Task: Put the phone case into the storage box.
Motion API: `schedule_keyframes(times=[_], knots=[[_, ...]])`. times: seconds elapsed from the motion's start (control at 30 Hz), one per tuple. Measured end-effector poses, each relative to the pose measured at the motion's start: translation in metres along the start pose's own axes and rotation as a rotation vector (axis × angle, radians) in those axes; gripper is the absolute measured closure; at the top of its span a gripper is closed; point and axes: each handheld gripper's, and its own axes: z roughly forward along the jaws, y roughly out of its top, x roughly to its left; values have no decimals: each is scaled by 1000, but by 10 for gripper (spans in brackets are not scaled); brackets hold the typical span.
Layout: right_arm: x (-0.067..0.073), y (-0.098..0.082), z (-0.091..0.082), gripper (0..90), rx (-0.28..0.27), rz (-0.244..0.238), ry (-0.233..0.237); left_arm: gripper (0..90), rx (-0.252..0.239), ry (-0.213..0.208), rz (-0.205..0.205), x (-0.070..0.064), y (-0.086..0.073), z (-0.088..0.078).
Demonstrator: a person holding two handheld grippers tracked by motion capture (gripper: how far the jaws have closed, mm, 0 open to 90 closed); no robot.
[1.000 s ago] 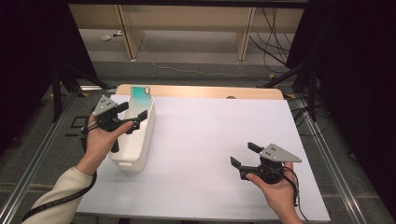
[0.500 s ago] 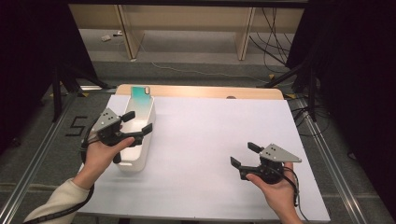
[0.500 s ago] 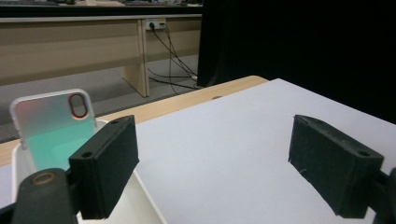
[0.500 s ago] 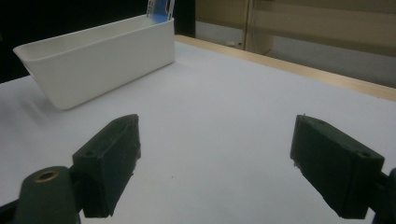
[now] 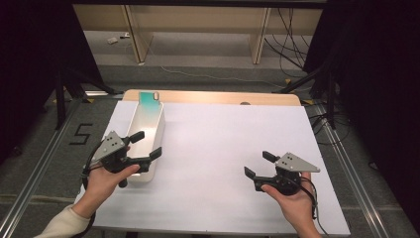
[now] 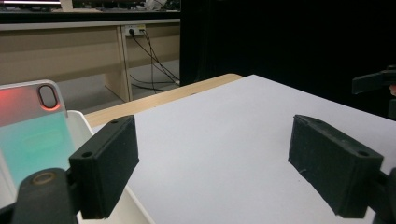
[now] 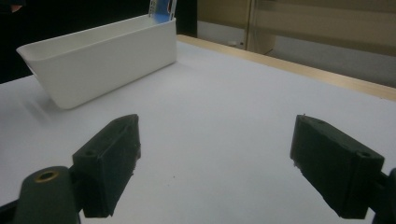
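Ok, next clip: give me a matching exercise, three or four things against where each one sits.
Things:
1. white bin
2. teal phone case
3. left hand-held gripper
4. right hand-held gripper

Places:
A. open, above the bare table sheet near the right
B. upright at the bin's far end
C. on the table's left side
D. open, at the bin's near end

Pairs: 1-C, 2-B, 3-D, 4-A

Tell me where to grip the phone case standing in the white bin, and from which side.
Grip the phone case by its top edge, coming from above. It stands on end at the far end of the white bin, leaning against the end wall, so just its top part clears the rim. The left gripper, jaws open above the near end, is probably best placed to take it.
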Motion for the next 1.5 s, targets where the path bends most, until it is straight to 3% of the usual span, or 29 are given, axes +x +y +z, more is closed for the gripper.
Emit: schedule_keyframes(times=[0.07,0.33,0.4,0.5,0.8,1.5], knots=[[0,0,-1,171,2,1,1,154,-2,-5,13,-1,-2,-2],[0,0,0,171,-6,3,-4,154,-11,-26,-6,-6,-11,-5],[-1,1,-2,171,28,7,-2,154,-13,-34,10,-7,-12,-4],[-1,0,0,171,2,4,-2,154,-6,-32,7,-10,-14,-4],[-1,0,-1,171,7,10,2,154,7,-26,33,-12,-20,-7],[-2,-1,0,171,7,-1,-2,156,17,-16,26,-16,-29,-9]])
